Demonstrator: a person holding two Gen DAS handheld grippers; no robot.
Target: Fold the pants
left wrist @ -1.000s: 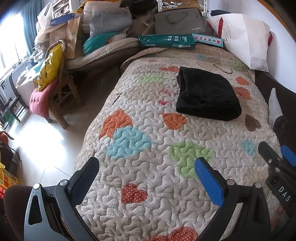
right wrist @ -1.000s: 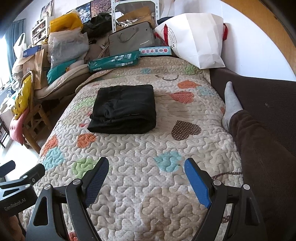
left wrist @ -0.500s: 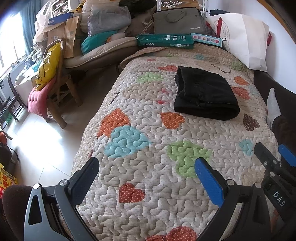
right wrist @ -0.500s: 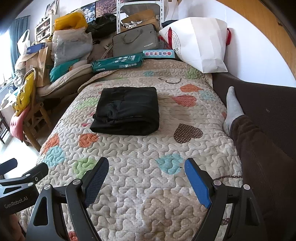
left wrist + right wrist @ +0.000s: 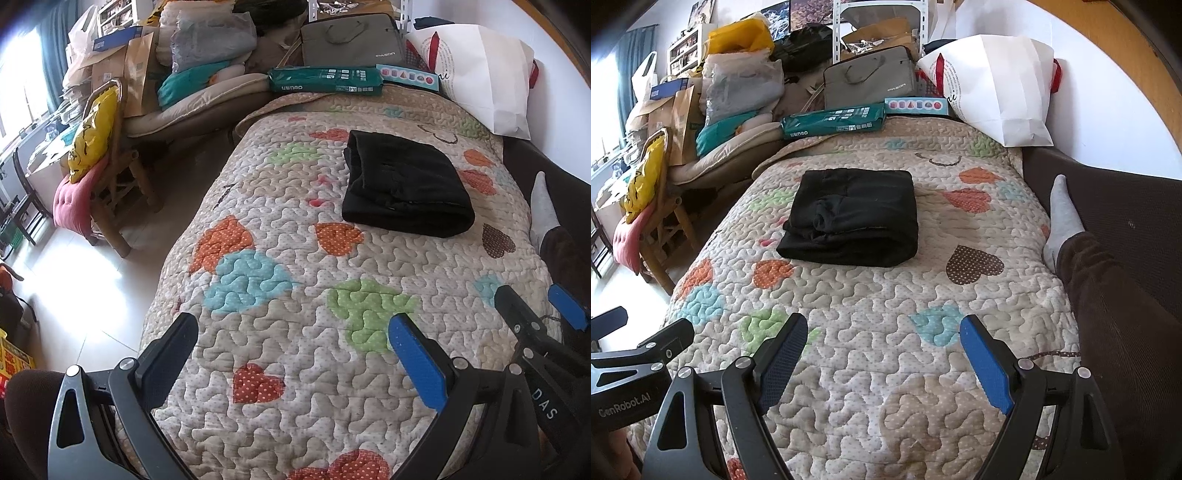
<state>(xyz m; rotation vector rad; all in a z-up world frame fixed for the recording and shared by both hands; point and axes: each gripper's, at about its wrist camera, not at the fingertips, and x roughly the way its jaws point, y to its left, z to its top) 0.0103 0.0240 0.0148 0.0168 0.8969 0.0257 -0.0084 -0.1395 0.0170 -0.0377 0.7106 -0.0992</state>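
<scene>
We held our left gripper [image 5: 291, 350] with its black-and-blue jaws spread wide and nothing between them, hovering over the near part of the quilted beige bedspread with coloured hearts [image 5: 258, 280]; our right gripper [image 5: 882, 350] stood just as wide and just as empty over the same cover. The left view alone caught the pale tiled floor [image 5: 74, 288] beside the bed and the tips of the right gripper at its lower right edge. The right view alone showed the left gripper's black body at its lower left edge, and gave a fuller look at a person's leg in dark brown corduroy [image 5: 1115, 332], ending in a grey sock [image 5: 1062, 218], lying along the bed's right side against a dark brown padded panel [image 5: 1126, 206]. The black pants [image 5: 851, 218], folded into a compact rectangle, lay flat on the bedspread well ahead of both grippers, apart from either, towards the far half of the bed. Beyond them, at the bed's far end, sat a long green packet [image 5: 833, 120], a grey laptop bag [image 5: 870, 79] and a white paper bag with red handles [image 5: 997, 85]. To the left stood a wooden chair bearing a yellow bag and pink cushion [image 5: 92, 155]. Nothing lay between grippers and pants.
</scene>
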